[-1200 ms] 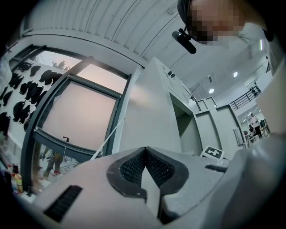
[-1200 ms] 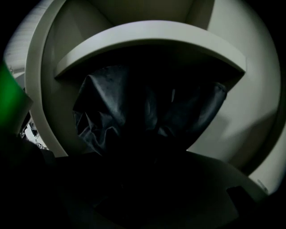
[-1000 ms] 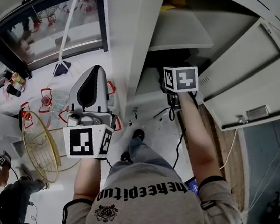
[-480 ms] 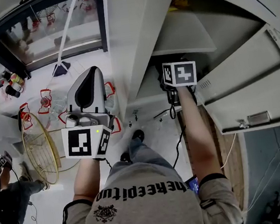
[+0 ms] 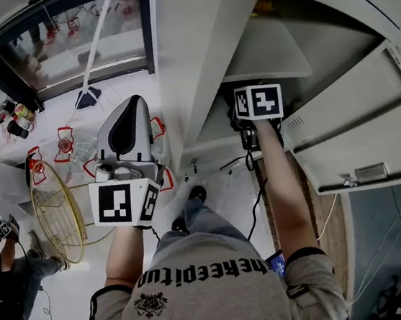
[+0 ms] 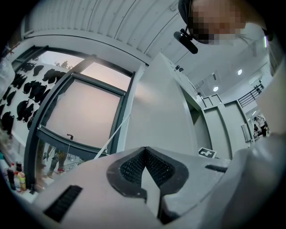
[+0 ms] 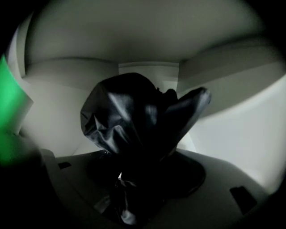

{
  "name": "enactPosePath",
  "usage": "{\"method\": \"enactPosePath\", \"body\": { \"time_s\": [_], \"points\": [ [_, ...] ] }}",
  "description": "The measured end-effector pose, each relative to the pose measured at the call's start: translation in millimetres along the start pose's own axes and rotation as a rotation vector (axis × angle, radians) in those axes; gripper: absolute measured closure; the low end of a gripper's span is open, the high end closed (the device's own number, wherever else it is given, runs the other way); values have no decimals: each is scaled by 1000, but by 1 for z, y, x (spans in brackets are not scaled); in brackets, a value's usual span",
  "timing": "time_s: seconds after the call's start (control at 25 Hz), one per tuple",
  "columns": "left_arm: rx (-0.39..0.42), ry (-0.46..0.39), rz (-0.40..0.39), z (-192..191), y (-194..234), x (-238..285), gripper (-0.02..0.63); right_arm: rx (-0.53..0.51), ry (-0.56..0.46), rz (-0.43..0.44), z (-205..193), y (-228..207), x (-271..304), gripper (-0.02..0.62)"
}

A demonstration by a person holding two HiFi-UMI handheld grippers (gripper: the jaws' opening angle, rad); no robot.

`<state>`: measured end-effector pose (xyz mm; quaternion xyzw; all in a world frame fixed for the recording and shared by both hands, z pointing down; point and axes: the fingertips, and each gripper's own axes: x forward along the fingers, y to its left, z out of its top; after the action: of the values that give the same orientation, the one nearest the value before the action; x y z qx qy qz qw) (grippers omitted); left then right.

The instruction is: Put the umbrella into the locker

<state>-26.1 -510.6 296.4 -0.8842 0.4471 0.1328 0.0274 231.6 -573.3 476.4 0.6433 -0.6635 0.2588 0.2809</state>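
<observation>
— Right gripper view: your right tool (image 7: 130, 197) is clamped on the black folded umbrella (image 7: 134, 120). The fabric is bunched between the jaws and bulges out beyond them.

— Agreed, and you have it inside the locker (image 7: 67, 107). Pale walls stand on both sides of it and a back corner shows straight behind. Something green (image 7: 10, 103) sits at the left edge; I cannot tell what it is.

— Does the umbrella rest on anything?

— I cannot tell; its underside is dark. In the head view your right arm (image 5: 285, 196) reaches into the open compartment below a shelf (image 5: 267, 50). Only the marker cube (image 5: 259, 103) shows at the mouth, and the umbrella is hidden there.

— The locker door (image 5: 356, 126) hangs open on your right side.

— And your left tool (image 6: 144, 152)?

— The left gripper view shows its jaws pressed together at the tips with nothing between them. It points toward a big window (image 6: 80, 116).

— In the head view you hold it outside the locker, left of the white side wall (image 5: 192, 62). It is above the floor (image 5: 50, 120) and well apart from the right tool.
</observation>
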Motion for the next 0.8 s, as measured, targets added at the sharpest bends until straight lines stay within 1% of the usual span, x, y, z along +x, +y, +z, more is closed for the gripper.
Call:
{"method": "enactPosePath", "body": {
  "time_s": [0.2, 0.32, 0.52, 0.68, 0.8],
  "points": [
    [-2, -2, 2, 0, 0, 0, 603, 19, -26, 30, 6, 2, -3, 334],
    [-3, -2, 0, 0, -1, -2, 603, 10, -36, 24, 7, 4, -4, 333],
    [1, -4, -3, 4, -3, -6, 603, 29, -66, 19, 8, 4, -11, 328],
    [1, -10, -9, 7, -6, -12, 603, 46, -116, 25, 12, 7, -26, 328],
    [1, -16, -18, 12, -11, -17, 603, 64, -172, 40, 17, 12, -42, 328]
  ]
}}
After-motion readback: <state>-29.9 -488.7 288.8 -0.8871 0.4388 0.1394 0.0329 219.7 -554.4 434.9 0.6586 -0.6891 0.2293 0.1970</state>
